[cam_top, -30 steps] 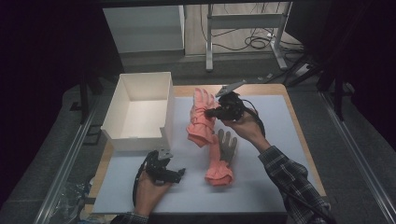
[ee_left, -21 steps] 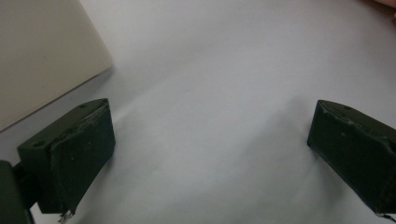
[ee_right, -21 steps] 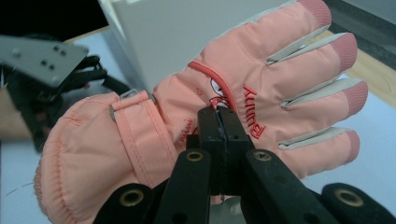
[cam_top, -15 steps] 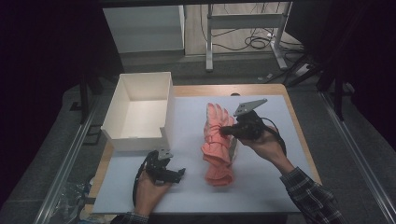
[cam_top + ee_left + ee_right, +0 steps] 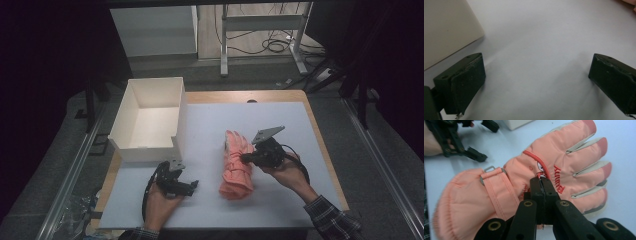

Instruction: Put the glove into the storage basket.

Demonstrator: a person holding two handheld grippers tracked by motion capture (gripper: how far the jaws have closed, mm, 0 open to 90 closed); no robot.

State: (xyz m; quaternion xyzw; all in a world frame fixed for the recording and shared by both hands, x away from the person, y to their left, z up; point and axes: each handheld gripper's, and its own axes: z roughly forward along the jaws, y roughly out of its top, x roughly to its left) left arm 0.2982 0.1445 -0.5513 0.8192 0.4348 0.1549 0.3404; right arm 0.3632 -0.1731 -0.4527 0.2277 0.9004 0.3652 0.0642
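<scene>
A pink padded glove (image 5: 237,161) lies on the white table mat (image 5: 280,120), fingers pointing away from the person, on top of a second glove that is mostly hidden. My right gripper (image 5: 244,158) is shut on the top glove (image 5: 564,157), its jaws (image 5: 541,181) pinched together on the fabric by the red cord at the glove's right edge. My left gripper (image 5: 192,186) rests on the mat to the left of the gloves, open with nothing between its jaws (image 5: 536,77). In the right gripper view the left gripper (image 5: 484,141) sits beyond the cuff.
An open white box (image 5: 150,149) stands at the mat's left, just behind the left gripper; its wall (image 5: 446,30) is close to the left jaw. The wooden table edge (image 5: 327,155) runs along the right. Bare mat lies right of the gloves.
My right gripper carried the pink glove from the far left of the mat toward the near right and laid it on the other glove. The left gripper stayed still.
</scene>
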